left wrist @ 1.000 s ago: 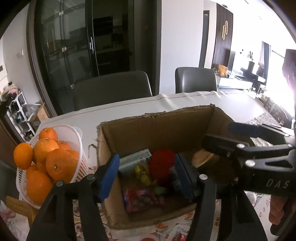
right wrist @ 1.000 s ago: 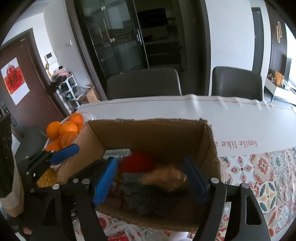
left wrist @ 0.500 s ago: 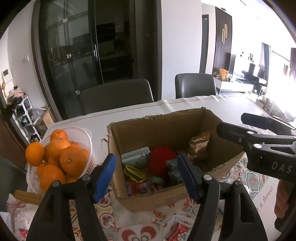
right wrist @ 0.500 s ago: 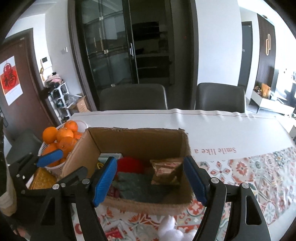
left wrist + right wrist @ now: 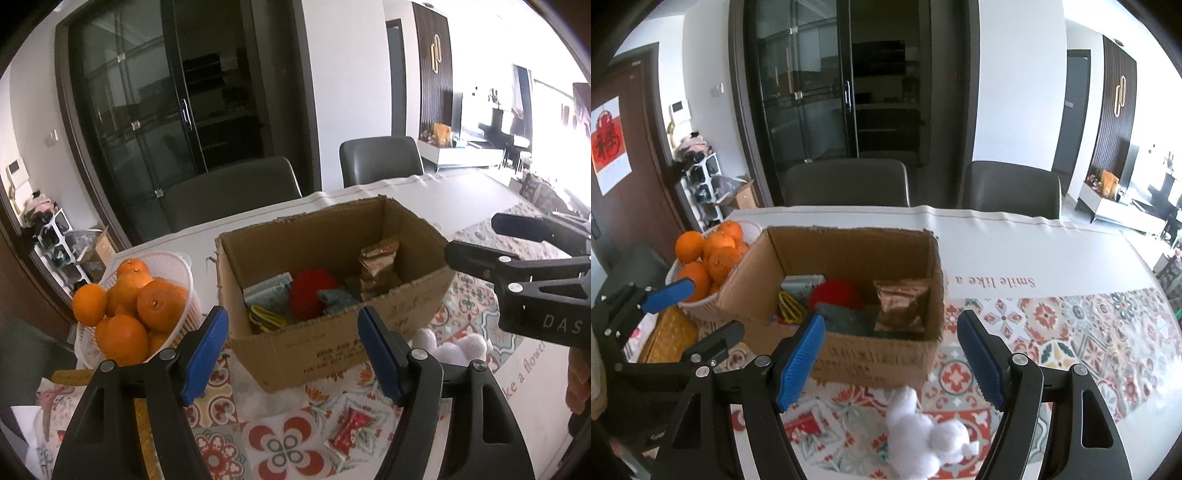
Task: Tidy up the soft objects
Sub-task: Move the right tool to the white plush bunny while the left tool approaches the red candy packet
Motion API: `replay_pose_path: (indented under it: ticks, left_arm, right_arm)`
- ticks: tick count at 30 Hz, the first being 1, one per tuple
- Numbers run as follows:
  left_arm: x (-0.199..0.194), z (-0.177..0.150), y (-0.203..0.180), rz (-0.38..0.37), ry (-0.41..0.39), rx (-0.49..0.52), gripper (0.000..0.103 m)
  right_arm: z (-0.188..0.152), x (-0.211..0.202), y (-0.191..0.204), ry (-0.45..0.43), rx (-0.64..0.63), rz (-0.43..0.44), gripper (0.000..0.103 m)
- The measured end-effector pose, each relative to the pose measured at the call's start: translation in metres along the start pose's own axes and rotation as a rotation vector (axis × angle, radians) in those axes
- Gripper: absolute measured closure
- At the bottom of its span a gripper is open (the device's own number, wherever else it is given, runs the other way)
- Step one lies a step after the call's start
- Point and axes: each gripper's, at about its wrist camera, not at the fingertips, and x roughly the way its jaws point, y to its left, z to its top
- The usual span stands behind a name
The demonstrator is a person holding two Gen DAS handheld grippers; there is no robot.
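An open cardboard box (image 5: 417, 236) (image 5: 882, 350) stands on the patterned tablecloth. Inside lie a red ball (image 5: 312, 290) (image 5: 834, 295), a brown foil packet (image 5: 378, 258) (image 5: 901, 299), a grey-blue cloth (image 5: 846, 319), a pale packet (image 5: 267, 291) and a yellow item (image 5: 266, 319). A white fluffy toy (image 5: 923, 439) (image 5: 456, 349) lies on the cloth in front of the box. A red wrapped sweet (image 5: 349, 430) lies near the left gripper. My left gripper (image 5: 293, 354) and right gripper (image 5: 890, 363) are both open and empty, in front of the box.
A white basket (image 5: 177, 266) (image 5: 698, 304) of oranges stands left of the box. A yellow cloth (image 5: 668, 336) lies beside it. Two dark chairs (image 5: 846, 182) stand behind the table. The right gripper shows in the left wrist view (image 5: 524, 243).
Both grippers have pulled back and up from inside the box. The brown packet now rests in the box. The white toy and the red sweet have come into view.
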Motion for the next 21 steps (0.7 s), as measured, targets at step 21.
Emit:
replay_pose_path:
  ticks: [21]
  left_arm:
    - [-0.012,-0.039,-0.033,-0.016,0.130,0.126,0.031]
  right_arm:
    - [-0.053,-0.007,-0.009,0.158,0.039,-0.021,0.028]
